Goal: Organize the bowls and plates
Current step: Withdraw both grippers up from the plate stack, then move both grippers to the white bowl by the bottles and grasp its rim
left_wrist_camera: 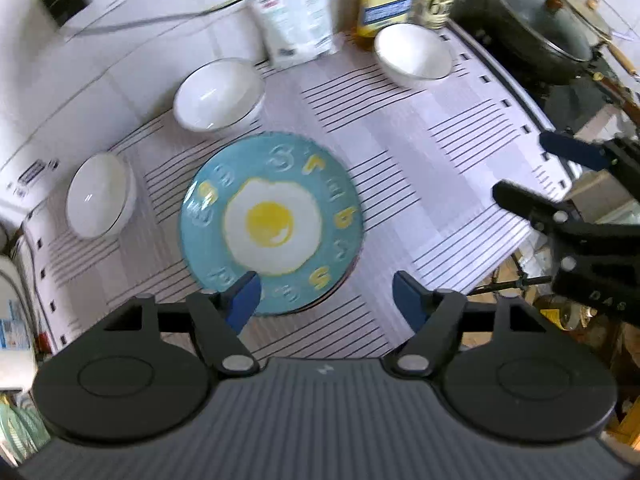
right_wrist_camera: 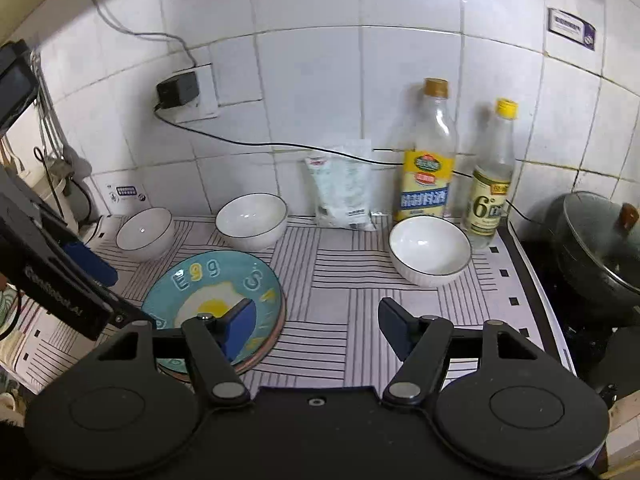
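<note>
At frame bottom the left gripper [left_wrist_camera: 326, 294] and right gripper [right_wrist_camera: 316, 326] both gape wide and empty above the striped mat [right_wrist_camera: 328, 280], the blue egg plate [left_wrist_camera: 272, 222] lying mid-frame, three white bowls [right_wrist_camera: 430, 250] beyond toward the tiled wall [right_wrist_camera: 312, 92].

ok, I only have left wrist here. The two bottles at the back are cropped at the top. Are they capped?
Observer: Yes. On right wrist the taller bottle has a gold cap and the smaller bottle a yellow one.
Operator: Right gripper holding anything? I only see it side-on.
Observer: No. The right gripper is open, with only the striped mat between its fingers.
Operator: Is the egg plate on its own?
Observer: It looks not. A pinkish rim shows under the egg plate along its right edge, so it seems to sit on at least one other plate.
</note>
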